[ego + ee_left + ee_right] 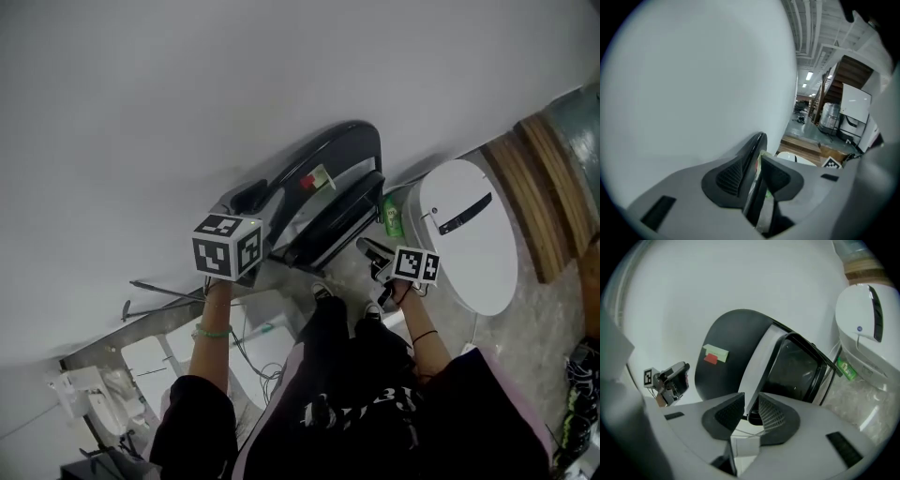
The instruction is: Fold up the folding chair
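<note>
Black chair: folding chair (330,173) leans on white wall (187,75), straight ahead of my jaws, almost folded.
Left gripper (757,176): closed on backrest rim (757,145), which runs up, away.
Right gripper (751,411): clamped on pale side rail (761,362).

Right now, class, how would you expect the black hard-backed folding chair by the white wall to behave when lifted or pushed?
The black hard-backed folding chair is probably stiff: its curved back and tube frame look rigid. Its glossy back may slip under a pinch. Nearly folded, narrow beside the white wall, it could tip sideways when pushed.
</note>
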